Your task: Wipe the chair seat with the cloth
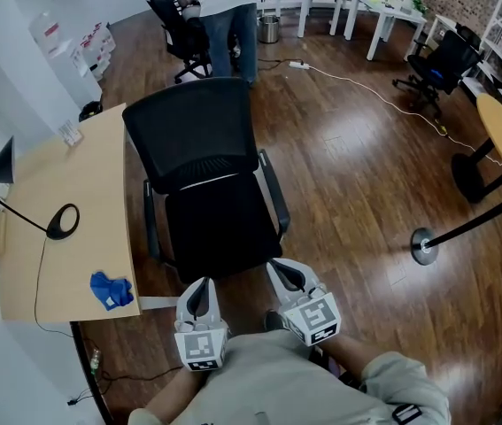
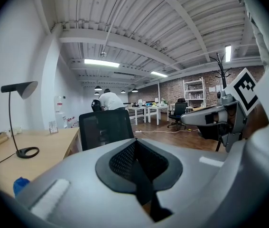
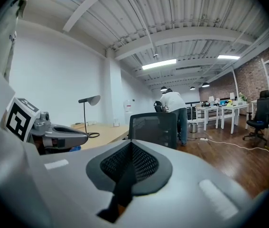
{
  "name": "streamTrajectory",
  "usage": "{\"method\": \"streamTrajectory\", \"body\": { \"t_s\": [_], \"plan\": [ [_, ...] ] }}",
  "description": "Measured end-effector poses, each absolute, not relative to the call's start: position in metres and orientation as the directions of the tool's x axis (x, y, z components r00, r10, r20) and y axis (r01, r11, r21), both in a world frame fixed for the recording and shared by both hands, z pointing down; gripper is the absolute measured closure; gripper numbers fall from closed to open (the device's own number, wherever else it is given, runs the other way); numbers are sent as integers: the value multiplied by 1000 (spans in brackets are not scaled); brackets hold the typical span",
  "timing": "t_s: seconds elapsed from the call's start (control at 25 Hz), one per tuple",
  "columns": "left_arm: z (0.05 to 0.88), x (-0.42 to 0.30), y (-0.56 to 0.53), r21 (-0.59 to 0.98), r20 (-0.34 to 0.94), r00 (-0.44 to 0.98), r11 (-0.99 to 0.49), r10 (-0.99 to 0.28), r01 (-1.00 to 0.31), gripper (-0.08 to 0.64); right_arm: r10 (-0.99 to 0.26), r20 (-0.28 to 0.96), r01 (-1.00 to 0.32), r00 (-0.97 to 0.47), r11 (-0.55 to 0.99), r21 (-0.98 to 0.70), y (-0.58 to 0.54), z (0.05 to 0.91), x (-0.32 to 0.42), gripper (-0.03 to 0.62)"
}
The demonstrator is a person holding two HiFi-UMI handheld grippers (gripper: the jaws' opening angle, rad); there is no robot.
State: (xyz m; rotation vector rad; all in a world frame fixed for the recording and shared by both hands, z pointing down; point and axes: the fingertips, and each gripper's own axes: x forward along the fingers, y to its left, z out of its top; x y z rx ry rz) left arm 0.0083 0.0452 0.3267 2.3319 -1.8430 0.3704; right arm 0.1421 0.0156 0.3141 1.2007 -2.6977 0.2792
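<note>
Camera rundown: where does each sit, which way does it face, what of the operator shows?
Head view: on the head, steeply down at the chair and desk; left gripper, right gripper, sleeves show.
Left gripper view: on that gripper, along its shut jaws toward the chair; right gripper at right.
Right gripper view: likewise; left gripper at left.
All share the chair.

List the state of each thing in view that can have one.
cloth: crumpled on the desk, near its front edge, untouched
chair seat: bare, nothing on it
left gripper: shut, empty
right gripper: shut, empty
desk lamp: upright on the desk
</note>
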Motion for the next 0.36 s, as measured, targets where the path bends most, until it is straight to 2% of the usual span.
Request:
{"method": "streamTrajectory", "body": {
  "t_s": [0.36],
  "plan": [
    [323, 1, 54, -31, 269, 204, -220, -941, -975, 555, -698, 231, -729, -678, 678, -91, 26, 311, 131, 592]
  ]
}}
